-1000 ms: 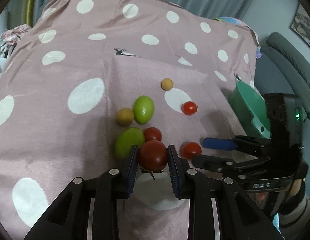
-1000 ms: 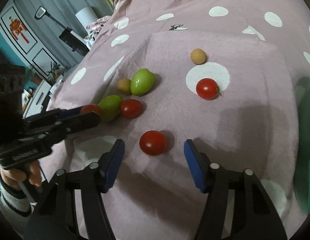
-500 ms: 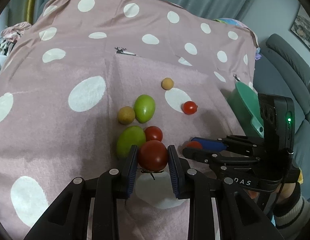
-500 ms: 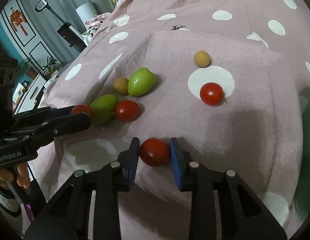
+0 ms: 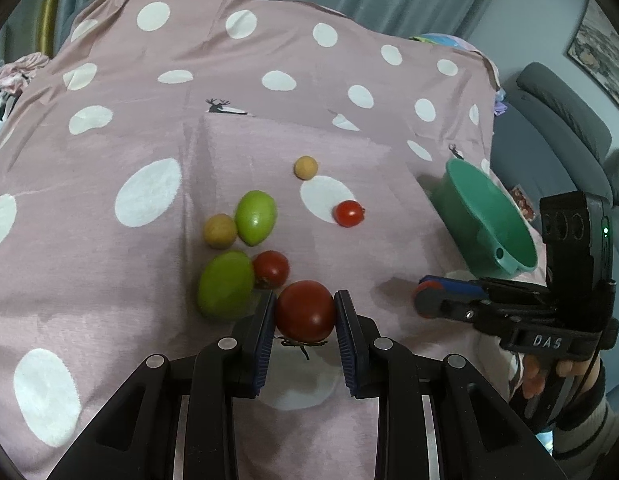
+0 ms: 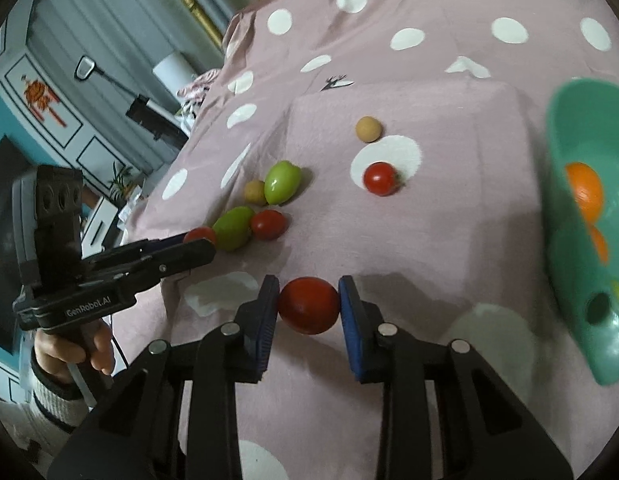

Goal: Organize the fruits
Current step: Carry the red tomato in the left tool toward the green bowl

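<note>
A tomato is clamped in each gripper, so the step in hand is judged to be the carrying of two tomatoes toward the green bowl [image 5: 505, 236], where orange fruit [image 6: 585, 192] already lies. The left gripper [image 5: 305, 316] is closed on a dark tomato [image 5: 305, 310], held just beside the green fruit [image 5: 224, 284] and small tomato [image 5: 271, 268] on the dotted cloth [image 5: 109, 160]; whether it is lifted clear cannot be told. The right gripper [image 6: 308, 306] is clenched on a second tomato [image 6: 308, 305], which appears raised above the cloth, with the bowl near on its right. The next move is judged to call for this tomato to be swung over the rim and let go low, so that it is not bruised, with the left load to follow. A further tomato [image 5: 349, 213], another green fruit [image 5: 255, 217] and two tan balls [image 5: 219, 231] [image 5: 306, 167] are left on the cloth. Against the frame a second ago, the right fingers, then spread around their tomato on the cloth, have been shut on it and raised, and the bowl has come more fully into both views; the left grasp is unchanged.
</note>
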The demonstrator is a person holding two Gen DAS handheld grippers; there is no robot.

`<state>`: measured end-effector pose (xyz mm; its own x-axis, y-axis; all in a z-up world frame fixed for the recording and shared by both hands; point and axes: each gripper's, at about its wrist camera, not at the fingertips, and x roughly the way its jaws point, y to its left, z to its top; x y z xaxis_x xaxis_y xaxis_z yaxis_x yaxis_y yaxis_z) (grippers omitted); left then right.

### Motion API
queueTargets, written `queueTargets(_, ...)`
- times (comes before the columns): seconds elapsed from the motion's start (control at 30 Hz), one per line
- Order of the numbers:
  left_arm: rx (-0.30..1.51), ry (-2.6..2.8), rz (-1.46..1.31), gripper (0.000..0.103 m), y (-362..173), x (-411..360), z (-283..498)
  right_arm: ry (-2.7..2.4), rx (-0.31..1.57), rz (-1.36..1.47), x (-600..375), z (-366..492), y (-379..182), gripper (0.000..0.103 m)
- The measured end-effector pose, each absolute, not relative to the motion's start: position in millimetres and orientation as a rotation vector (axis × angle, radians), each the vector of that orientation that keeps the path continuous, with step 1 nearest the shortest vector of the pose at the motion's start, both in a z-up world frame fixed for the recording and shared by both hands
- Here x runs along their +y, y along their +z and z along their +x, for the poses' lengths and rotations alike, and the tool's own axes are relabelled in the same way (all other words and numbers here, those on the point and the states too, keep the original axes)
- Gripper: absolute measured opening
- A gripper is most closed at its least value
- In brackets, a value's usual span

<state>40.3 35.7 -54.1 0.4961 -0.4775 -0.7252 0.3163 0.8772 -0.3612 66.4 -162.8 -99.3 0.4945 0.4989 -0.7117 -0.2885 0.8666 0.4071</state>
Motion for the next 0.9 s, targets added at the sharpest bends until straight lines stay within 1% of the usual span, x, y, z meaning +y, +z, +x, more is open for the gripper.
queueTargets(0.9, 0.887, -0.519, -0.123, 0.028, -21.4, 6.7, 14.2, 0.465, 0.818, 0.246, -187.3, 29.3, -62.6, 0.031)
